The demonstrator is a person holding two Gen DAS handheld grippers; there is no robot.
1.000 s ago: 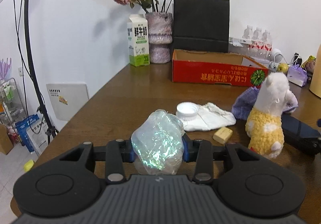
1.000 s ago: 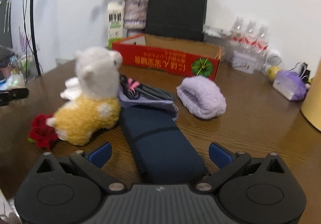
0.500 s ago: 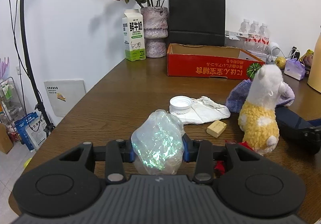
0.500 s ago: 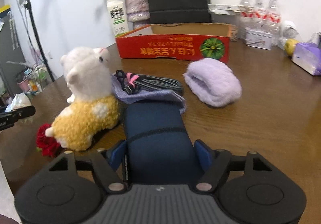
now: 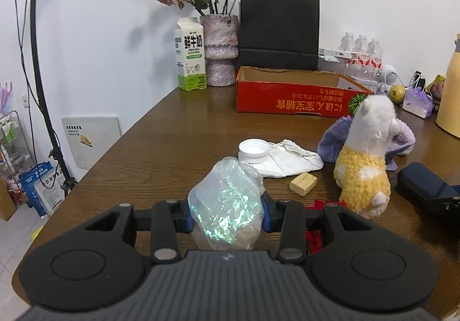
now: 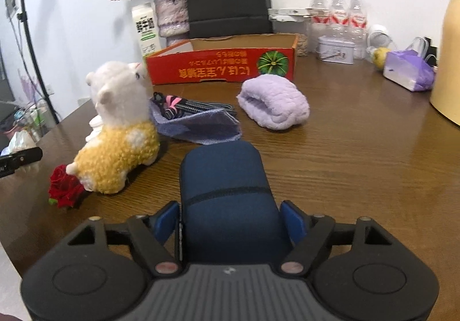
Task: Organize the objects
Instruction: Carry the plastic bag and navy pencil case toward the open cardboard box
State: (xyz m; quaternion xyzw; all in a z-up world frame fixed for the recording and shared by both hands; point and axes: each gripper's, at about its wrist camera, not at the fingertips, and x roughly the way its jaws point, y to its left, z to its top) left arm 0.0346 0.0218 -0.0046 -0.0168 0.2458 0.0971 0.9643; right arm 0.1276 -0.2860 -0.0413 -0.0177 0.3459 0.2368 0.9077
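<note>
A dark wooden table (image 5: 172,131) stood against a white wall, with a shallow red cardboard box (image 5: 290,96) toward its back edge as the landmark. Behind the box stood a black paper bag (image 5: 280,30); to the box's left stood a vase of dried roses (image 5: 220,50) and, beyond it, a milk carton (image 5: 190,55). In front of the box, toward the camera, a white bottle cap (image 5: 254,149) lay on a white cloth (image 5: 290,161), with a small tan block (image 5: 303,183) nearer still. A plush alpaca (image 6: 120,131) stood in front of the box's left half in the right wrist view, a red fabric rose (image 6: 63,190) touching its rear. A lilac fleece roll (image 6: 274,102) lay just in front of the box's right end, beside a purple cloth (image 6: 201,125) that carried a coiled cord (image 6: 184,105).

The left gripper (image 5: 227,216) was clamped on a crumpled iridescent plastic wrap (image 5: 227,206), held above the table's near edge, well in front of the box. The right gripper (image 6: 231,220) straddled the near end of a navy blue case (image 6: 227,188), which lay on the table in front of the box; its jaws had just been opening, the blue pads (image 6: 293,221) standing slightly clear of the case's sides.
</note>
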